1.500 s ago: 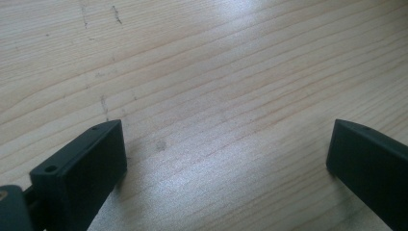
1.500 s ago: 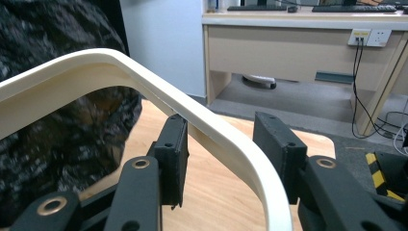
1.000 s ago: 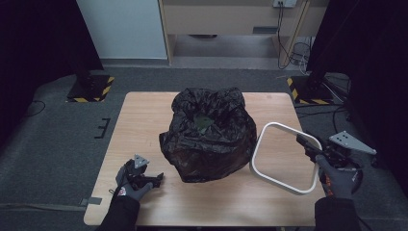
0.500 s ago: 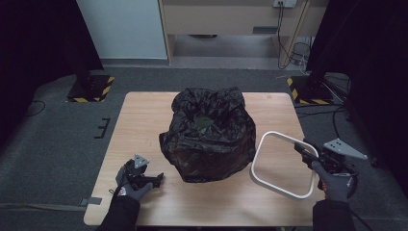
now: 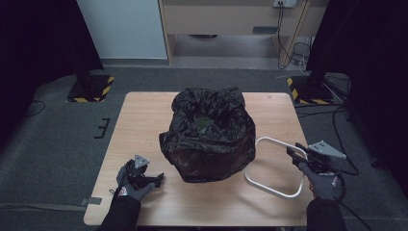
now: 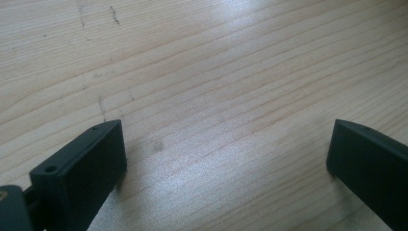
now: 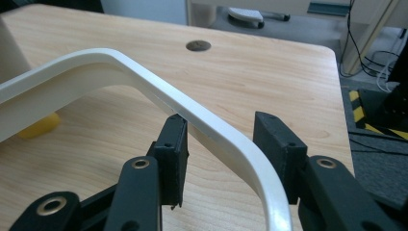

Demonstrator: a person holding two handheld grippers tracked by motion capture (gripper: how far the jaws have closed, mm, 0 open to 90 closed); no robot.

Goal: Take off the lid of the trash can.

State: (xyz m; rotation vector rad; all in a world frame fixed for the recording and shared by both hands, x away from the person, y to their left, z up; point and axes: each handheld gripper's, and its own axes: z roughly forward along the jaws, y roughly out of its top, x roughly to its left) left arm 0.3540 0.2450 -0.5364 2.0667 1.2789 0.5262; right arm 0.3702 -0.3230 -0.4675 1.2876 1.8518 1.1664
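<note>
Dark floor and black curtains ring a pale wooden table point(image 5: 144, 120), with a crumpled black bag point(image 5: 209, 134) heaped at its middle. Since a second ago the right gripper point(image 5: 292, 153) has sunk toward the tabletop at the right edge, carrying the white frame point(image 5: 269, 166) down with it; the frame, earlier tipped up higher beside the bag, now lies lower and flatter, its near end close to the wood. The left gripper point(image 5: 155, 178) has not shifted, and the bag looks unchanged.

At the right edge the gloved right hand point(image 5: 323, 182) comes up from the bottom, its gripper pointing left along the frame's far side. At the front left the left hand point(image 5: 130, 185) rests low on the table, its gripper aimed right toward the bag but well short of it.

From the right gripper view, the frame point(image 7: 211, 127) passes slantwise between the two black jaws: the left pad presses its underside, while a sliver of gap seems to remain at the right pad, so the rail is clasped loosely at best. A yellow thing point(image 7: 41, 126) peeks out beneath the rail and a round hole point(image 7: 198, 45) marks the tabletop beyond. The left gripper view gives bare wood grain point(image 6: 216, 96) between jaws spread wide, nothing in them.
</note>
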